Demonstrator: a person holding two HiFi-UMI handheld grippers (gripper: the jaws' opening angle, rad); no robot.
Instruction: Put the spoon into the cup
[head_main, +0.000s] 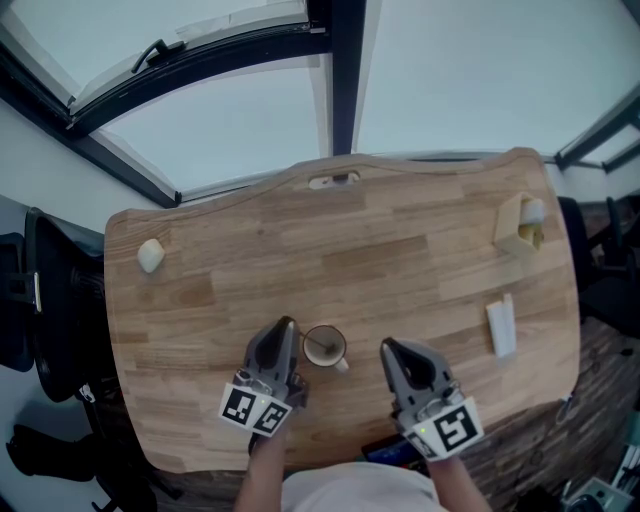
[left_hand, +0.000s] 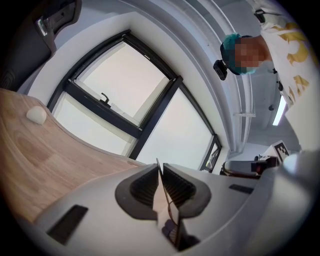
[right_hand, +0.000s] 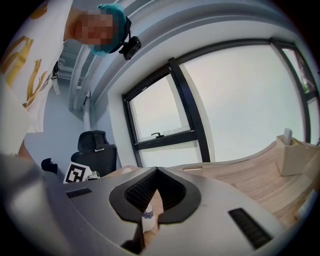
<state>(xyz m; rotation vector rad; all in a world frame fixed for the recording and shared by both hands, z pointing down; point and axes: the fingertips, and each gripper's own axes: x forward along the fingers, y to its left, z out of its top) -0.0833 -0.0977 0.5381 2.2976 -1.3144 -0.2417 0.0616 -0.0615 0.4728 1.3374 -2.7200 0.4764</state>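
Cup (head_main: 326, 348) between left tongs (head_main: 285, 323), right tongs (head_main: 388, 346)

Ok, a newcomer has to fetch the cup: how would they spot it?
On the wooden table, look by the edge nearest the person, between the left claw and the right claw. The cup stands there: the only round, open-topped thing, with a spoon in it.
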